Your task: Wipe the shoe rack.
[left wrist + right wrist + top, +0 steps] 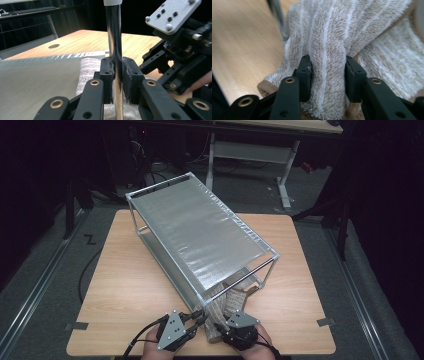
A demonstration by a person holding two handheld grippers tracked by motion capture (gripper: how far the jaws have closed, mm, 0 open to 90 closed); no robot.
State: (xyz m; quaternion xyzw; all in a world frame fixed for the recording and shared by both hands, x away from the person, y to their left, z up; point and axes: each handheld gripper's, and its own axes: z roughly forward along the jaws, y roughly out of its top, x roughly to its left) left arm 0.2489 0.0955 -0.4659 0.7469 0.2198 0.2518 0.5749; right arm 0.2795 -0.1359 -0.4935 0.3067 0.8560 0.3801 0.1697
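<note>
A metal rack (200, 235) with silver mesh shelves stands slantwise on the wooden table (130, 280). My left gripper (200, 317) is at its near corner, shut on the upright chrome post (113, 37); the pads of the left gripper (116, 72) press the post from both sides. A beige towel with white stripes (220, 307) hangs out of the rack's near end onto the table. My right gripper (224, 324) is beside it, and in the right gripper view a thick fold of the towel (332, 30) fills the gap of the right gripper (327, 75), both pads touching it.
The rack's lower mesh shelf (37, 80) lies left of the post, with the rolled towel (87, 72) at its edge. The right gripper's grey plate (172, 15) sits close on the right. Bare tabletop (242, 45) spreads to the left of the towel. A desk frame (250, 150) stands beyond the table.
</note>
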